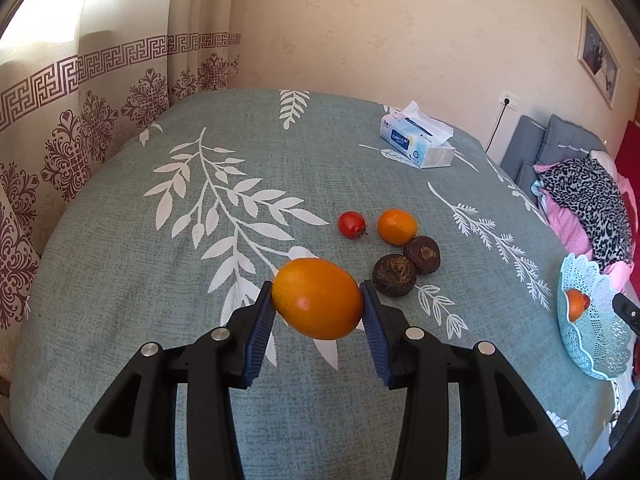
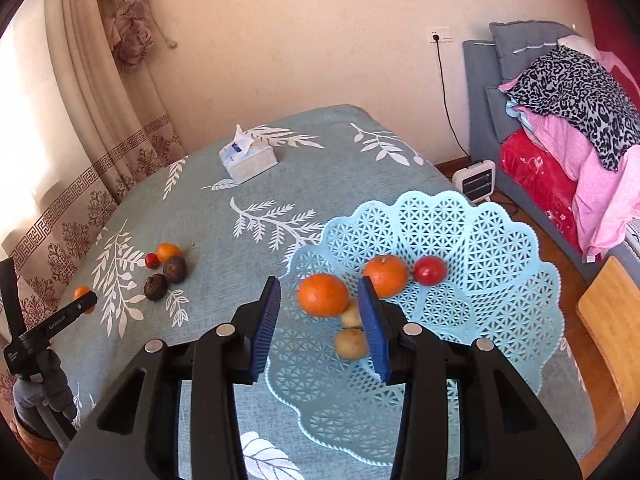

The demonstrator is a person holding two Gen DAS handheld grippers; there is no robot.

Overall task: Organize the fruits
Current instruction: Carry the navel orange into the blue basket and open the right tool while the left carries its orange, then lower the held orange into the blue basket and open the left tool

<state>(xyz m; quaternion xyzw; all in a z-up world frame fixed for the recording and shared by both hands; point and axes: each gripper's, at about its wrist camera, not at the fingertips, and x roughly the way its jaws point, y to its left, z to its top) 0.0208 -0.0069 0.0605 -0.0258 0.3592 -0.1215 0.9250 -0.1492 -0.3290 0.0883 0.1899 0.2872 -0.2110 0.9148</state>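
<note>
Left gripper (image 1: 318,300): its fingers (image 1: 262,320) are clamping a smooth, glossy oval orange fruit (image 1: 318,298) from both sides and carrying it above the desk (image 1: 160,280).
Held fruit: deep orange with a paler shine low on its skin; it is hanging clear of the leaf-print cloth.
Right gripper (image 2: 318,312): its fingers (image 2: 266,320) are standing apart with nothing between the pads, hovering over the near edge of the basket (image 2: 500,280).
Basket: a pale blue lattice dish with a scalloped rim, holding two mandarins (image 2: 324,294), a red tomato (image 2: 429,270) and two tan round fruits (image 2: 351,344).
Loose fruit on the desk: a small red tomato (image 1: 352,225), a mandarin (image 1: 397,226) and two dark brown wrinkled fruits (image 1: 394,275), clustered close together.
Tissue box (image 1: 418,142): sitting toward the far side of the desk.
</note>
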